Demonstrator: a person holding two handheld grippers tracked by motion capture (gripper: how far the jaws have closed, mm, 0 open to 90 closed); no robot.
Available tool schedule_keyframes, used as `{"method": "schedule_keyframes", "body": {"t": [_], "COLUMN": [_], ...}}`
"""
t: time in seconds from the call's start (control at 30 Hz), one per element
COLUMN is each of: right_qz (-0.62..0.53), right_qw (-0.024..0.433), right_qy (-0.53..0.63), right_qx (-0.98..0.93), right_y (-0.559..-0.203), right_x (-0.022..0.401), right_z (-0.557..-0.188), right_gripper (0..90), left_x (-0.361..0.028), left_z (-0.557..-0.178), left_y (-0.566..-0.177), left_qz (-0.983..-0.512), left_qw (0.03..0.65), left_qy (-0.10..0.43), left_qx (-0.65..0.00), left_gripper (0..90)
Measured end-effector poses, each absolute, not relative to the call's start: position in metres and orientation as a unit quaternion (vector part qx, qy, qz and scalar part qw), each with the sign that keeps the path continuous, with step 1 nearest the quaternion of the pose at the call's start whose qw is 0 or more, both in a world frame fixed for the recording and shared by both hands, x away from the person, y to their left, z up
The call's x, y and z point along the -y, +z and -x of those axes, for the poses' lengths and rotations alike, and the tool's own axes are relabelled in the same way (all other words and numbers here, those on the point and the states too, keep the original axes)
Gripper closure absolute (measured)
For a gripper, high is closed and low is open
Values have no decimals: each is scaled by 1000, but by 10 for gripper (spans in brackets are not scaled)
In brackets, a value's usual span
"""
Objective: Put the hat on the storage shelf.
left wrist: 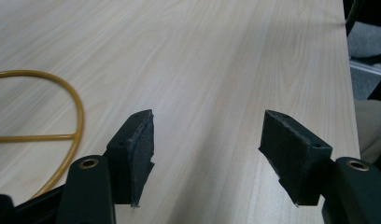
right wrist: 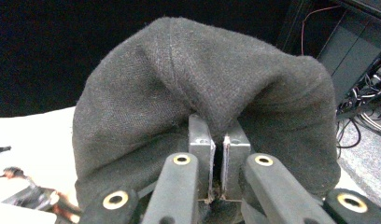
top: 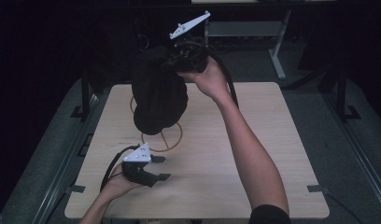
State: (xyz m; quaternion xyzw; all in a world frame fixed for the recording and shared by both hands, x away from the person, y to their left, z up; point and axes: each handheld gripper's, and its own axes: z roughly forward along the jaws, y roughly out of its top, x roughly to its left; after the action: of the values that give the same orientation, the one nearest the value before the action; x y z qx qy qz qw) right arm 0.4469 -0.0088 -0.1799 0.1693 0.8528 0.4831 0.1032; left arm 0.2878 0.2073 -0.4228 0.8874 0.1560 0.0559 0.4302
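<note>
Most of the yellow wire ring (top: 165,140) behind the hanging black cloth (top: 158,93), its left part unseen.

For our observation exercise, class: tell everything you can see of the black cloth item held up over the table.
The black cloth item looks like a soft knitted or woven fabric piece, matte and dark, bunched into a rounded, hanging lump with folds and a visible seam. The right tongs are shut on a pinch of it, holding it above the far part of the wooden table. It hangs down over a yellow wire ring; whether it touches it is unclear.
</note>
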Motion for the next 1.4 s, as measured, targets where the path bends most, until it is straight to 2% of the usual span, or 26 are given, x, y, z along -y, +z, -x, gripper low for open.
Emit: {"method": "schedule_keyframes", "body": {"t": [0.5, 0.73, 0.83, 0.9, 0.97, 1.13, 1.4], "right_qz": [-169, -181, -189, -190, -187, -182, -186], "right_qw": [84, 73, 69, 75, 76, 86, 89], "right_qy": [482, 482, 481, 466, 441, 436, 438], "right_qx": [-856, -854, -854, -861, -874, -877, -875], "right_y": [-189, -210, -219, -225, -231, -242, -239], "right_x": [-33, -62, -72, -80, -87, -87, -80], "right_z": [-471, -483, -486, -486, -486, -483, -480], "right_gripper": [856, 834, 783, 671, 615, 569, 485], "left_x": [-190, -181, -177, -176, -174, -174, -176], "left_z": [-277, -270, -266, -264, -263, -263, -263], "left_y": [-420, -424, -424, -423, -424, -426, -425], "left_qz": [-896, -899, -898, -901, -901, -902, -900], "left_qw": [427, 430, 434, 429, 428, 426, 430], "left_qy": [48, 12, 5, 3, 1, 5, 14], "left_qx": [-116, -77, -72, -65, -66, -65, -71], "left_gripper": [342, 342, 342, 342, 341, 336, 319]}}
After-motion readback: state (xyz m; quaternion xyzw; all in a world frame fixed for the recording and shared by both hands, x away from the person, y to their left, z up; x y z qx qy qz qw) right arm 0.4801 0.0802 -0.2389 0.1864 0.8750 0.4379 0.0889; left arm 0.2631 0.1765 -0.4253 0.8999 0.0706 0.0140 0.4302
